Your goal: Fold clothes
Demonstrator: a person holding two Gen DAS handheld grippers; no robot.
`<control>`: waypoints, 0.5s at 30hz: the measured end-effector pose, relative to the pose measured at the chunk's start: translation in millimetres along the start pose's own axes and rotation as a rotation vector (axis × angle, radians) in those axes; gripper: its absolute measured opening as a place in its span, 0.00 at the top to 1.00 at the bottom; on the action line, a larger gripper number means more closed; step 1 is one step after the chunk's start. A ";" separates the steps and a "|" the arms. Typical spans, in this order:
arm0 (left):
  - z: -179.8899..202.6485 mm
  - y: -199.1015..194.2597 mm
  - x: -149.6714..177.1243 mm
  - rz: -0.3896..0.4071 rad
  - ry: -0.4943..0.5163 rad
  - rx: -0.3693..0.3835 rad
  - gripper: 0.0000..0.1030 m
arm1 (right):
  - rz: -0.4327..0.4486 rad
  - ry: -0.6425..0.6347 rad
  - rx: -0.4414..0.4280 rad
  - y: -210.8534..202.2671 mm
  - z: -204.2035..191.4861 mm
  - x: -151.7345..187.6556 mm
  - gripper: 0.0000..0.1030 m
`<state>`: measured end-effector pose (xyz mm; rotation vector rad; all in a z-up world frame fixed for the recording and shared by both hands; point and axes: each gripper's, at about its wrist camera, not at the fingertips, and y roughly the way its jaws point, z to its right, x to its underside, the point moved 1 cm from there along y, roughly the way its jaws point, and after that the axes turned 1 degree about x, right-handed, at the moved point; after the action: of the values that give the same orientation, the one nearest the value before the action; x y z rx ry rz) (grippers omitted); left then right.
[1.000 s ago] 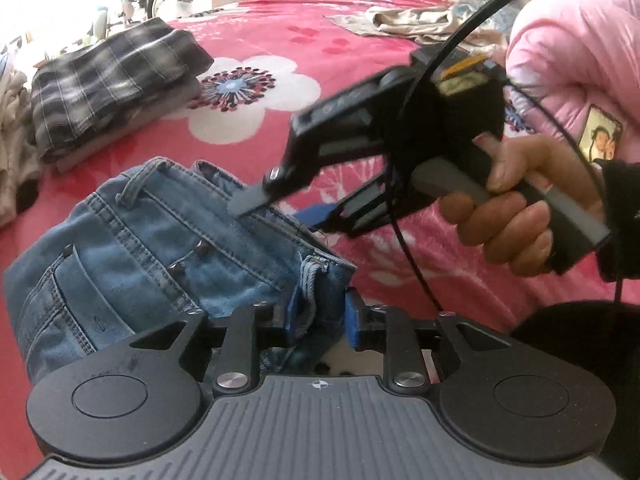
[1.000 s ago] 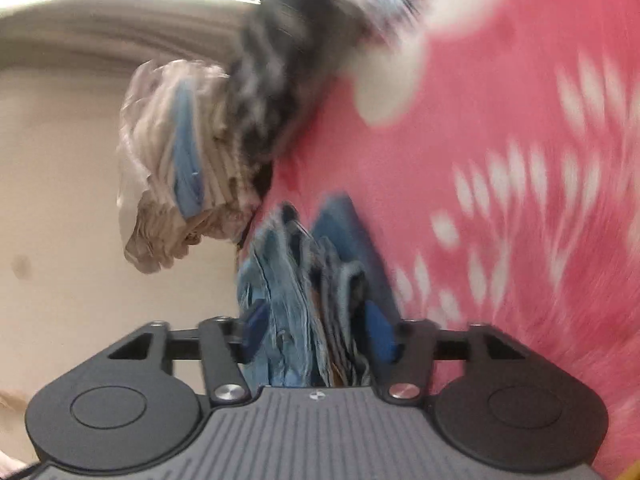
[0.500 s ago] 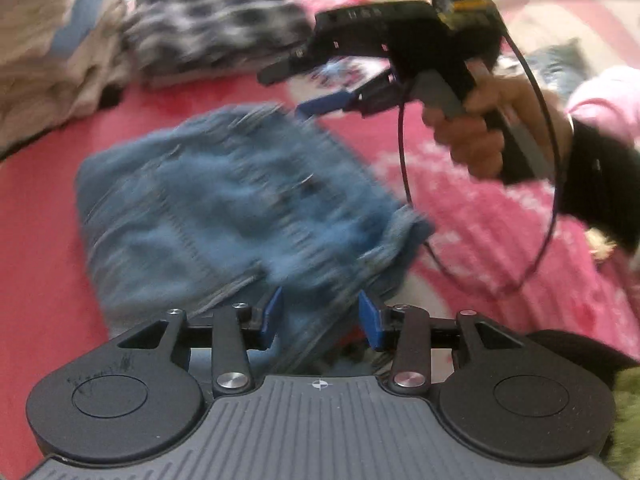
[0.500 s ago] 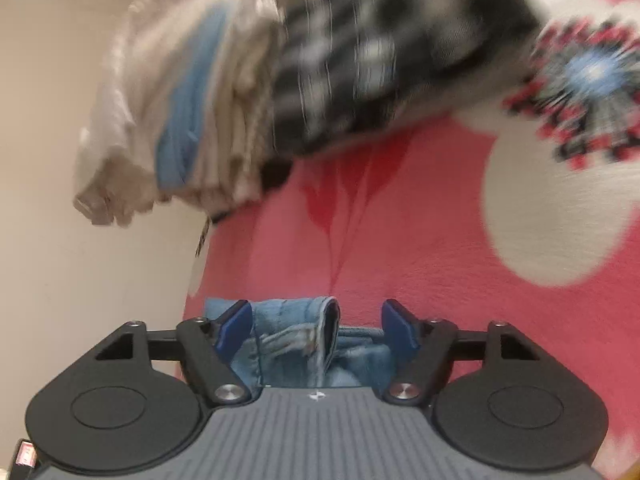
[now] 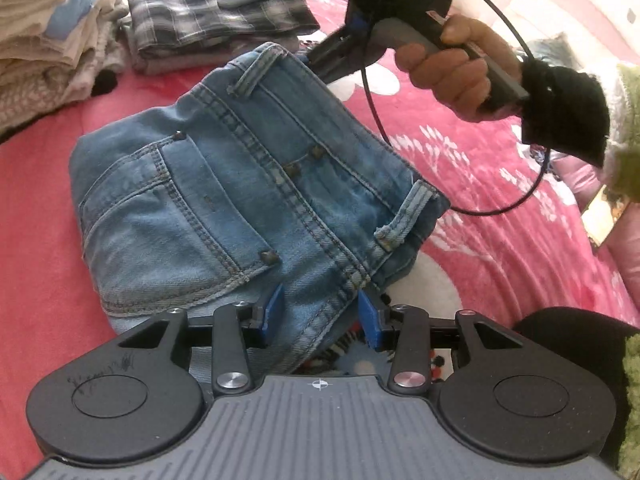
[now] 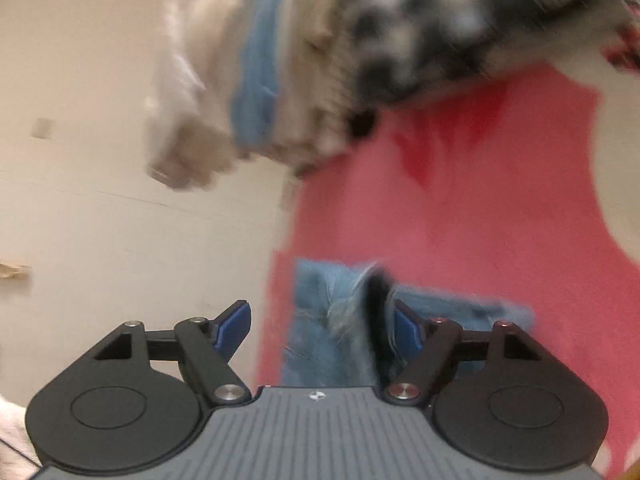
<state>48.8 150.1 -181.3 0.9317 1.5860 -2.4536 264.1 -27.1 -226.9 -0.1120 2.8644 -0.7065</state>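
Note:
Folded blue jeans (image 5: 224, 184) lie on the red flowered bedspread (image 5: 500, 240), back pocket up. My left gripper (image 5: 320, 316) sits at their near edge, jaws partly open, with the denim hem lying loosely between the blue pads. At the jeans' far corner a hand (image 5: 452, 64) holds my right gripper (image 5: 276, 28), its fingers spread wide. In the blurred right wrist view the right gripper (image 6: 320, 326) stands wide open. A corner of the jeans (image 6: 332, 320) lies by its right pad, and the left pad is clear of the cloth.
A folded plaid garment (image 5: 200, 12) lies just beyond the jeans. A tall stack of pale folded clothes (image 5: 40, 32) stands at the bed's left edge against a cream wall (image 6: 100, 160). A black cable (image 5: 532, 184) loops over the bedspread on the right.
The jeans have shifted toward the folded piles and now lie flat. Both grippers' jaws have widened from their earlier grip on the denim. The right gripper has swung to the jeans' far corner.

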 end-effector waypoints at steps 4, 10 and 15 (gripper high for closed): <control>-1.6 -1.8 1.4 0.002 0.005 0.007 0.61 | 0.061 -0.028 -0.033 -13.3 -20.1 15.1 0.25; 0.4 -3.0 1.6 0.006 0.017 -0.002 0.61 | 0.129 -0.085 0.151 -18.3 -39.9 37.3 0.79; 2.7 -5.9 2.2 0.014 0.020 -0.019 0.61 | 0.163 -0.167 0.183 -27.9 -89.0 54.9 0.90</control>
<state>43.6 151.1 -176.9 0.9635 1.6001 -2.4235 193.3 -18.0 -145.5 0.0836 2.6009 -0.8760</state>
